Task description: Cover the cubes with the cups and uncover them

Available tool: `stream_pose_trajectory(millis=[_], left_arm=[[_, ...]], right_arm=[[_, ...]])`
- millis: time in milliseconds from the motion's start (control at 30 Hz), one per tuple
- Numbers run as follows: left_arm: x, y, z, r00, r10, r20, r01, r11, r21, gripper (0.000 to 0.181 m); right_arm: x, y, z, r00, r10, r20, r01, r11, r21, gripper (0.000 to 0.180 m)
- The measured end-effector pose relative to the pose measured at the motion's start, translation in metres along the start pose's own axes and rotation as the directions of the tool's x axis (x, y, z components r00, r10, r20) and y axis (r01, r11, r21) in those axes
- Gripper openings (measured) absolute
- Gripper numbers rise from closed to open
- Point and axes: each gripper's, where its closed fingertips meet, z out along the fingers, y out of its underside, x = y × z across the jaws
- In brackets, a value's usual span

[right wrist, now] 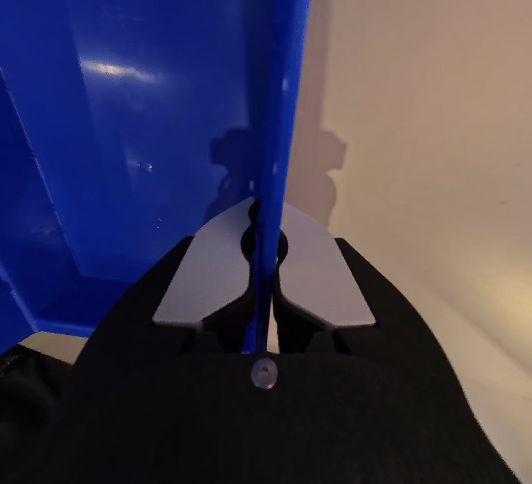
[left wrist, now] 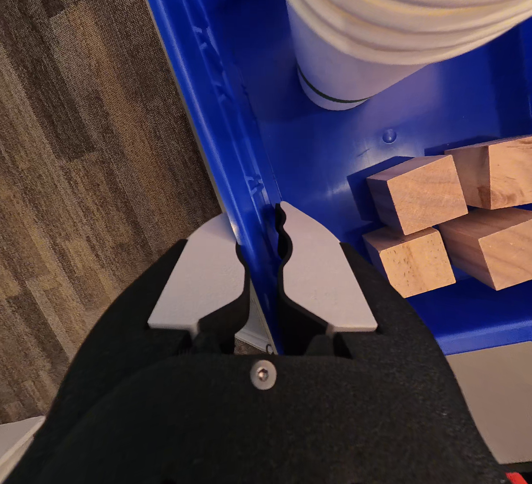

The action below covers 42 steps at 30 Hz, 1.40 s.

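Both left gripper (left wrist: 257, 243) and right gripper (right wrist: 266, 240) clamped on opposite blue bin (left wrist: 311, 159) walls; inside, nested paper cups (left wrist: 374, 24), light, crushable, grab mid-wall, beside stiff wooden cubes (left wrist: 417, 191).

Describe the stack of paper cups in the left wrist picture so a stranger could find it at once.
Start at the blue bin, whose side wall the left gripper clamps. Inside, past the pile of wooden blocks, the stack of white paper cups stands on the bin floor. It is the only round, white thing there, with several rolled rims nested at the top and a thin dark ring near its base.
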Motion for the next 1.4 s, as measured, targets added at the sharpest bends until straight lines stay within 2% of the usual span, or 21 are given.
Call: stream_pose_trajectory(millis=[67,167,233,500,567,733,900,1067,1267,1400], left_arm=[[-0.003,0.000,0.001,0.999,0.028,0.029,-0.028,1.000,-0.003,0.018],[-0.008,0.000,0.000,0.989,0.095,0.112,-0.093,0.995,-0.021,0.038],[-0.008,-0.001,-0.003,0.985,0.105,0.139,-0.103,0.994,-0.020,0.042],[-0.007,-0.015,-0.050,0.989,-0.007,0.149,-0.013,0.991,0.134,0.072],[-0.006,-0.013,-0.065,0.987,-0.024,0.159,-0.001,0.988,0.156,0.075],[0.010,-0.013,-0.106,0.984,-0.048,0.173,-0.001,0.963,0.270,0.067],[0.035,-0.007,-0.145,0.978,-0.032,0.205,-0.037,0.945,0.324,0.064],[0.066,-0.008,-0.172,0.991,-0.072,0.114,0.021,0.917,0.398,0.060],[0.083,-0.004,-0.184,0.987,-0.100,0.129,0.040,0.916,0.400,0.059],[0.097,-0.009,-0.186,0.985,-0.120,0.122,0.061,0.914,0.402,0.058]], right_arm=[[-0.003,0.001,0.000,0.997,0.055,0.055,-0.055,0.998,0.010,0.005],[-0.001,0.003,0.000,0.997,0.067,0.041,-0.068,0.998,0.012,0.005],[-0.001,0.004,0.000,0.996,0.081,0.048,-0.081,0.997,0.014,0.005],[0.013,0.014,-0.003,0.990,0.126,0.070,-0.127,0.992,0.018,0.005],[0.024,0.020,-0.005,0.987,0.145,0.073,-0.147,0.989,0.017,0.005],[0.072,0.044,-0.014,0.972,0.226,0.065,-0.227,0.974,0.018,0.006],[0.141,0.087,-0.028,0.948,0.315,0.044,-0.316,0.948,0.030,0.006],[0.220,0.153,-0.043,0.910,0.414,0.035,-0.415,0.909,0.043,0.006],[0.307,0.238,-0.060,0.859,0.511,0.026,-0.512,0.858,0.051,0.006],[0.347,0.276,-0.067,0.842,0.538,0.042,-0.539,0.840,0.056,0.006]])
